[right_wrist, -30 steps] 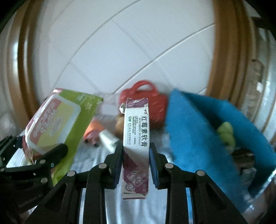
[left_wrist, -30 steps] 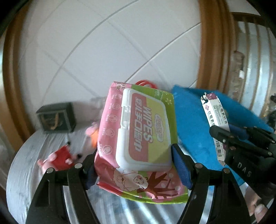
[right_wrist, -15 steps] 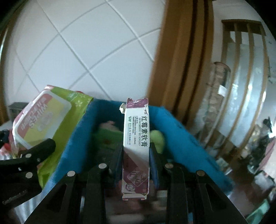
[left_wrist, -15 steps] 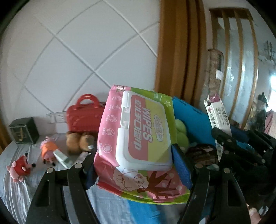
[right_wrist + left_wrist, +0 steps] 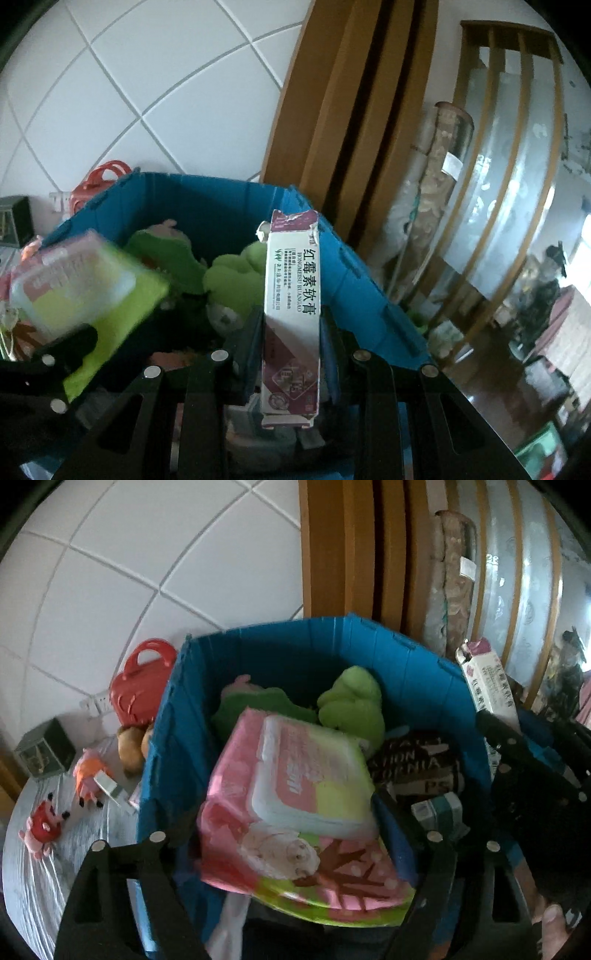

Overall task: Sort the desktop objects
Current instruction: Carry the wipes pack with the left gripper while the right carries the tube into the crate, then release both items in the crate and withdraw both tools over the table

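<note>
The pink and green wipes pack (image 5: 295, 775) lies blurred and tilted inside the blue storage box (image 5: 258, 635), over a green plush toy (image 5: 351, 701) and a dark packet. My left gripper (image 5: 284, 819) straddles the pack with its jaws opening, and the pads no longer press on it. From the right wrist view the pack (image 5: 81, 280) shows at the left, above the blue box (image 5: 184, 181). My right gripper (image 5: 291, 321) is shut on a white and purple ointment carton (image 5: 291, 295), held upright over the box's right side. That carton (image 5: 487, 679) also shows at the right of the left wrist view.
Left of the box, on the grey cloth, lie a red toy handbag (image 5: 142, 679), a brown plush (image 5: 131, 742), two pink pig toys (image 5: 86, 771) and a small dark box (image 5: 44, 753). A wooden frame (image 5: 351, 129) and a glass partition stand behind the box.
Both grippers swept right, from the toys to over the blue box. The left jaws widened and the wipes pack slipped down into the box. The carton stays clamped in the right gripper.
</note>
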`<state>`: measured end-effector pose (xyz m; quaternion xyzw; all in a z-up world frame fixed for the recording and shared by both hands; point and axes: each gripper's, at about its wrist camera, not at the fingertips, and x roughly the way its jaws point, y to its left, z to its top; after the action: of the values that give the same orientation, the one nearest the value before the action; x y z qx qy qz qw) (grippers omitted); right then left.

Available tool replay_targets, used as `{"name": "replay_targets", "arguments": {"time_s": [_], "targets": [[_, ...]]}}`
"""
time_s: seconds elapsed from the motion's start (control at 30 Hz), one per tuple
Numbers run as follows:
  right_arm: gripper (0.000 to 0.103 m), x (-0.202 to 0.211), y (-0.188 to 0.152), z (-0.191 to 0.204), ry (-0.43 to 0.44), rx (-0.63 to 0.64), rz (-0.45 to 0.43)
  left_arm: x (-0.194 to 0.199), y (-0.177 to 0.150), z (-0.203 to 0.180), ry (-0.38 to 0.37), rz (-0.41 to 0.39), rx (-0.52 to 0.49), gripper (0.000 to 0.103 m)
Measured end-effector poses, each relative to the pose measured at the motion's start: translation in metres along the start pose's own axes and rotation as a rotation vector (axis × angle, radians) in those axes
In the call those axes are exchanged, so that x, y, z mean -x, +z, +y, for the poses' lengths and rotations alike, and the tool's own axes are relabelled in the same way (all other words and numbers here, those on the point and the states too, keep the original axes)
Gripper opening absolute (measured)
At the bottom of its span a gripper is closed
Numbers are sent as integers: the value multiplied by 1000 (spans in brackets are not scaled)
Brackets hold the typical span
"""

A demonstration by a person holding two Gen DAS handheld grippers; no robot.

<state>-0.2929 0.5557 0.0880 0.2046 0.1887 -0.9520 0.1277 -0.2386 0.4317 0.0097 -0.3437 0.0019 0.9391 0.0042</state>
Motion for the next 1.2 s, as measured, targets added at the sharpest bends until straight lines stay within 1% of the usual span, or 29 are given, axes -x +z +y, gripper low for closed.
{"name": "replay_targets", "arguments": {"time_s": [0.07, 0.13, 0.27, 0.5, 0.57, 0.6, 0.63, 0.67, 0.7, 0.73, 0.77, 0.8, 0.87, 1.0, 1.1, 1.2], "targets": [[29, -1, -3, -1, 5, -1, 2, 4, -2, -2, 29, -19, 3, 83], [29, -1, -4, -3, 7, -2, 0, 9, -1, -4, 29, -37, 0, 83], [29, -3, -6, -7, 22, -9, 2, 20, -2, -3, 15, -54, 10, 93], [29, -8, -10, -10, 52, -9, 24, 28, -6, -5, 23, -44, 2, 93], [39, -7, -13, -12, 66, -22, 25, 30, -7, -4, 15, -44, 6, 93], [51, -6, -14, -14, 64, -30, 23, 31, -8, -2, 13, -44, 8, 93], [66, -5, -15, -15, 63, -35, 20, 31, -8, -2, 13, -47, 9, 93], [73, -3, -16, -17, 62, -39, 16, 33, -8, -1, 12, -50, 10, 93], [86, -1, -16, -18, 60, -43, 13, 33, -8, 0, 10, -52, 11, 93], [96, 2, -17, -20, 57, -47, 6, 35, -9, 1, 9, -55, 13, 93], [100, 5, -18, -21, 58, -51, -1, 36, -9, 2, 7, -57, 17, 93], [103, 9, -18, -22, 54, -56, -9, 37, -10, 4, 4, -58, 20, 93], [103, 16, -17, -24, 47, -59, -24, 40, -11, 6, 3, -61, 21, 93], [103, 29, -16, -24, 61, -66, -35, 49, -13, 16, -4, -70, 30, 93], [103, 37, -17, -22, 84, -76, -43, 57, -16, 26, 1, -81, 49, 93], [103, 47, -16, -15, 131, -88, -66, 65, -18, 43, 24, -96, 71, 93]]}}
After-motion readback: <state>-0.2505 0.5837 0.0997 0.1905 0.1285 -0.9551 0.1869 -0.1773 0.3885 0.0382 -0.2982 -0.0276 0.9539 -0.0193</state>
